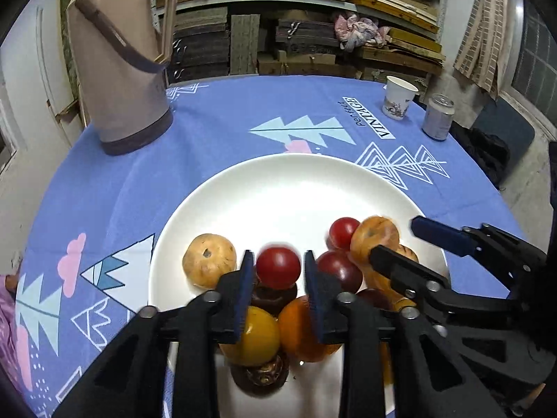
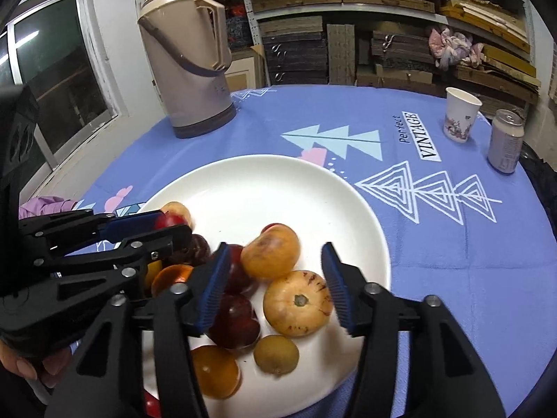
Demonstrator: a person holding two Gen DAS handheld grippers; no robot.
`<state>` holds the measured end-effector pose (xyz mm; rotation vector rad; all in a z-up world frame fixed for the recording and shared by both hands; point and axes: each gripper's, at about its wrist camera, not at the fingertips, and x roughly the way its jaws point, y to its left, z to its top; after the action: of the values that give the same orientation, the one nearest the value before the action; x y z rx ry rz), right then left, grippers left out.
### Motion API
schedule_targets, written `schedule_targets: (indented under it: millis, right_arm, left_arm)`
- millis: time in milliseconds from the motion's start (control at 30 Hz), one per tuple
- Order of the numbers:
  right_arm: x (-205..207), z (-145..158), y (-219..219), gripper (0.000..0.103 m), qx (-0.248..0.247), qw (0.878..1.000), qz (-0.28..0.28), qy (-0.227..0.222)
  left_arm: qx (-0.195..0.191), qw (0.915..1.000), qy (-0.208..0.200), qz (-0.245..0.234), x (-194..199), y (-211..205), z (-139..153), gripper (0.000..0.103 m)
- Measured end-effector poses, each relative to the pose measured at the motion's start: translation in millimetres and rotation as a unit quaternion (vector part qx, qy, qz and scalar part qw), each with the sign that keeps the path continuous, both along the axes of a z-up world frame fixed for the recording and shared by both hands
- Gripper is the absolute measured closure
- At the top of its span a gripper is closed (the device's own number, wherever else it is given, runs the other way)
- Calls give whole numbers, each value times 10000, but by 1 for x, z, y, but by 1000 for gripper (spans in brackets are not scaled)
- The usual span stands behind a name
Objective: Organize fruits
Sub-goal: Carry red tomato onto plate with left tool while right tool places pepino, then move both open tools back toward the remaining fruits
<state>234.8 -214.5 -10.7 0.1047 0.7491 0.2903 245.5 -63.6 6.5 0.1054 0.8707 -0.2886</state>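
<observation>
Blue tablecloth (image 1: 216, 160) w/ white plate (image 1: 278, 181); fruits heaped at plate's near edge. Left gripper (image 1: 278, 271) part-open around red tomato (image 1: 278, 266), pads not pressing; right gripper (image 2: 275, 278) wider, empty over speckled yellow fruit (image 2: 296, 303). Lift clear before next pick.

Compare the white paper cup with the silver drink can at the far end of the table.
The white paper cup flares wider toward its open top; the silver drink can is straight-sided with a closed lid. The cup carries a floral print on white; the can is plain pale metal with small print I cannot read. The cup stands farther back, the can nearer the table's edge. Both are upright on the blue tablecloth, close together but apart.
</observation>
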Motion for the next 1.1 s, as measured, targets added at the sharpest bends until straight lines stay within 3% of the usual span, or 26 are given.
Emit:
schedule_targets:
  millis: [33,67,133,300,467,733,1100]
  right_arm:
    - [-1,0,-2,45,22,10000,-23,-4]
    - [-4,0,-6,43,74,10000,-39,-1]
    - [-12,3,-12,37,134,9999,-74,-35]
    - [-34,8,-16,34,-2,9999,-45,-108]
    - [-55,14,-21,33,-2,9999,-26,-114]
    - [-95,19,-34,15,-64,9996,-136,-259]
    - [-165,6,-34,15,-199,9994,-19,-273]
  left_arm:
    - [-3,10000,-14,46,-1,2,1,50]
    - [-27,9999,-33,92,-2,5,2,46]
    - [-144,9998,-85,118,-7,9,7,42]
    - [-207,9996,-170,49,-26,7,13,29]
    - [-321,9994,-133,9,-45,4,17,28]
    - [-94,9996,-276,45,-80,15,21,15]
    - [45,9998,-69,160,-135,49,-3,13]
